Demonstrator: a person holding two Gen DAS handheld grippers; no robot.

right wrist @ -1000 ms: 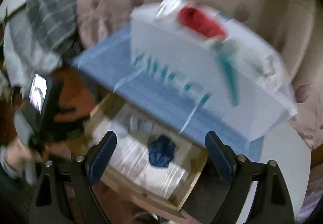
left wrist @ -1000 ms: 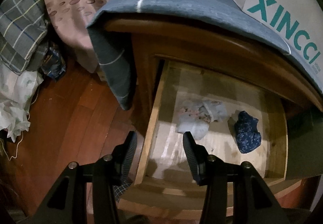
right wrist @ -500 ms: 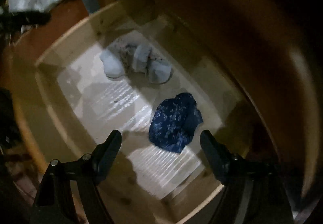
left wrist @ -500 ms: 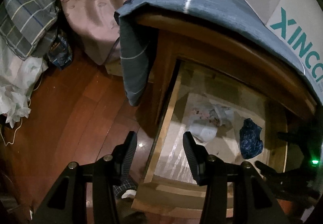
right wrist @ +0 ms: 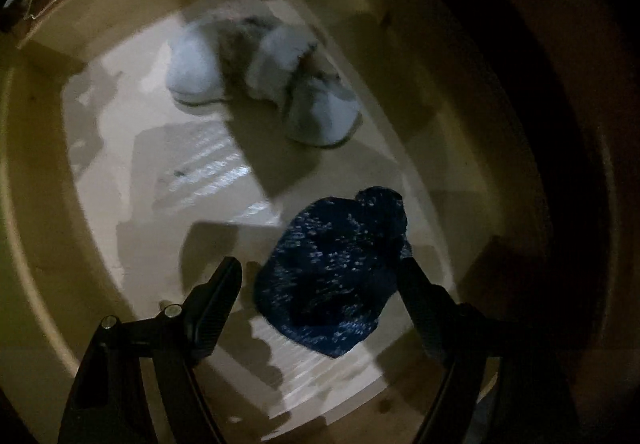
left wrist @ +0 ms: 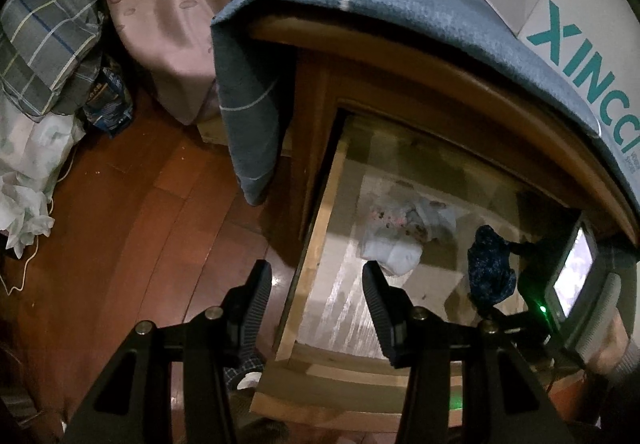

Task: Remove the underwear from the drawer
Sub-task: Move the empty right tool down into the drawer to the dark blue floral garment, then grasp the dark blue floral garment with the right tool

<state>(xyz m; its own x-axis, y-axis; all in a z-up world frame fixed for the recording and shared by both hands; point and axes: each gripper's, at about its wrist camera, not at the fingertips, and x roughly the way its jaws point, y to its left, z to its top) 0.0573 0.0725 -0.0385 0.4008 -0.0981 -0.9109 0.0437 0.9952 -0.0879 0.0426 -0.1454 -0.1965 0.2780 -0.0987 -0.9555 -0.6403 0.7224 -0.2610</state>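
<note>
The wooden drawer (left wrist: pixel 310 256) is pulled out of the nightstand. Two pieces of underwear lie on its pale bottom. One is a dark blue speckled piece (right wrist: pixel 332 276) (left wrist: pixel 490 272), the other a light blue and white bundle (right wrist: pixel 260 71) (left wrist: pixel 400 240) farther in. My right gripper (right wrist: pixel 320 272) is down inside the drawer, open, with its fingers on either side of the dark blue piece; a gap shows at the left finger. My left gripper (left wrist: pixel 316 284) hangs open and empty over the drawer's left wall.
A blue cloth (left wrist: pixel 360 3) drapes over the nightstand top, and a white box with teal letters (left wrist: pixel 580 23) stands on it. A bed with a pink sheet (left wrist: pixel 168 3), plaid bedding (left wrist: pixel 44 35) and white crumpled fabric (left wrist: pixel 24 183) border the wooden floor (left wrist: pixel 140 224) at left.
My right gripper has come down from above the nightstand into the drawer, onto the dark blue underwear, and its jaws have narrowed a little. The left gripper has barely moved.
</note>
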